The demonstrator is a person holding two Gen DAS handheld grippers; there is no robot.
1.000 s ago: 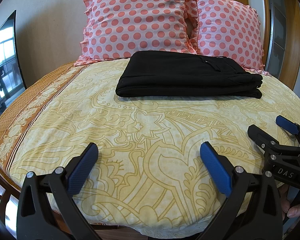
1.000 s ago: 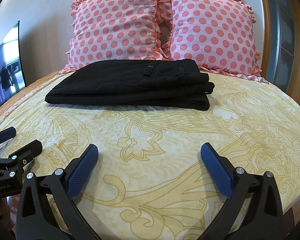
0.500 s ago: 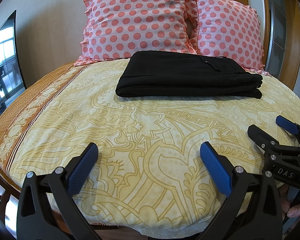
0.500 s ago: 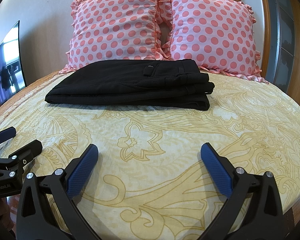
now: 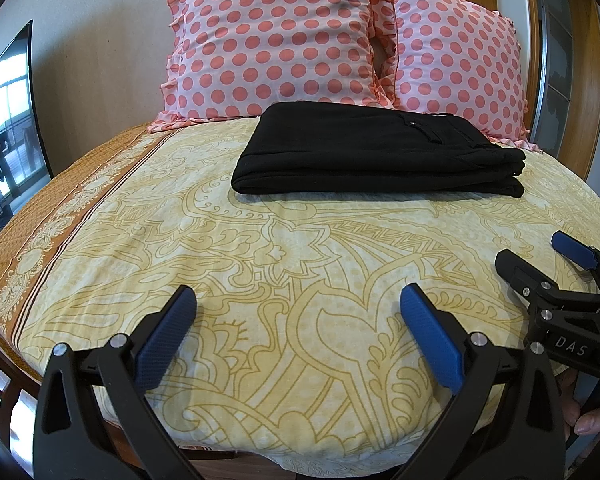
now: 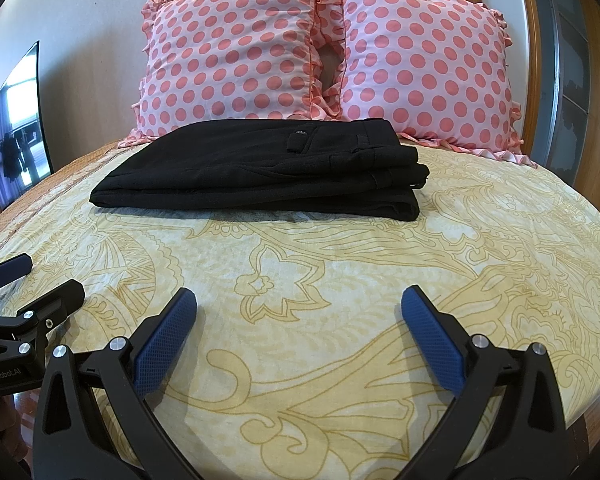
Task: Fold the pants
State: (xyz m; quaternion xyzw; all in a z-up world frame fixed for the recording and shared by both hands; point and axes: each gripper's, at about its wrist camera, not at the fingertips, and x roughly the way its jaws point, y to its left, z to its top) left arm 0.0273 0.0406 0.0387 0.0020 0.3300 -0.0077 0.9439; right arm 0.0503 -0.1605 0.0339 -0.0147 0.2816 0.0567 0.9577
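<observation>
Black pants lie folded in a flat rectangle at the far side of the bed, just in front of the pillows; they also show in the right wrist view. My left gripper is open and empty, low over the near edge of the bed, well short of the pants. My right gripper is open and empty, beside it to the right. Each gripper shows at the edge of the other's view, the right gripper and the left gripper.
The bed has a yellow patterned sheet with an orange border on the left. Two pink polka-dot pillows stand against the wall. A dark screen is at the left and a wooden door frame at the right.
</observation>
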